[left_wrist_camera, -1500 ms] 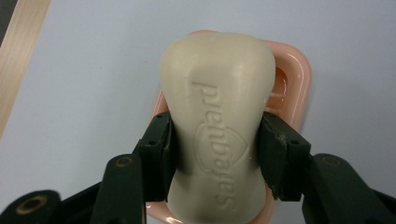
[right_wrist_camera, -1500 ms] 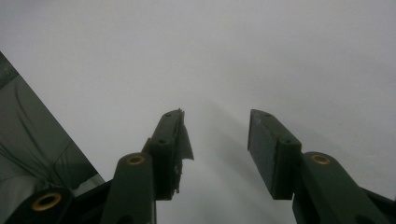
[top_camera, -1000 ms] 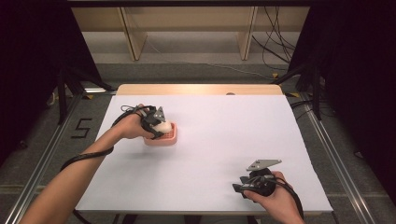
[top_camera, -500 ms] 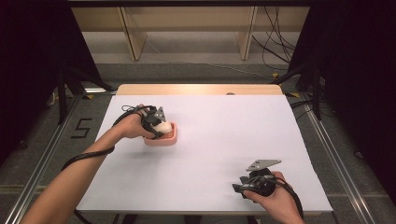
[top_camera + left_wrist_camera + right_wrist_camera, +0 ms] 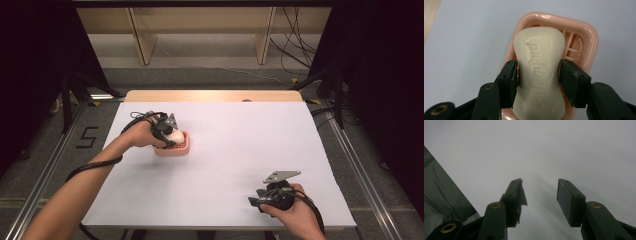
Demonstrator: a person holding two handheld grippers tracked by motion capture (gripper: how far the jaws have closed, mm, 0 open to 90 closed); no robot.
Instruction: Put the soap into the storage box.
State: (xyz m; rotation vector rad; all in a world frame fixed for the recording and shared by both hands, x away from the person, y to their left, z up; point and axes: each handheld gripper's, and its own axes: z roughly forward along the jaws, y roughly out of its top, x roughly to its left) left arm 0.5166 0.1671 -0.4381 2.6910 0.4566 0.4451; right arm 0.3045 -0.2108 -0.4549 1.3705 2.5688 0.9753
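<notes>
A cream soap bar [image 5: 540, 75] with embossed lettering lies in a pink soap dish [image 5: 589, 37] on the left part of the white table. My left gripper [image 5: 539, 66] has a black pad against each long side of the bar at its waist. Its jaws have just been easing open slightly, with the soap still between them. From above, the left gripper [image 5: 170, 136] reaches over the soap bar [image 5: 176, 135] and the dish [image 5: 183, 149]. My right gripper [image 5: 256, 202] rests near the table's front right edge. In its own view the right gripper [image 5: 540, 183] is open over bare white surface.
The white table sheet [image 5: 240, 140] has a bare wooden strip [image 5: 210, 95] along its far edge. Behind it stand wooden shelf legs [image 5: 142, 42] and loose cables [image 5: 290, 55] on the floor. Metal rails [image 5: 350, 150] run along both sides.
</notes>
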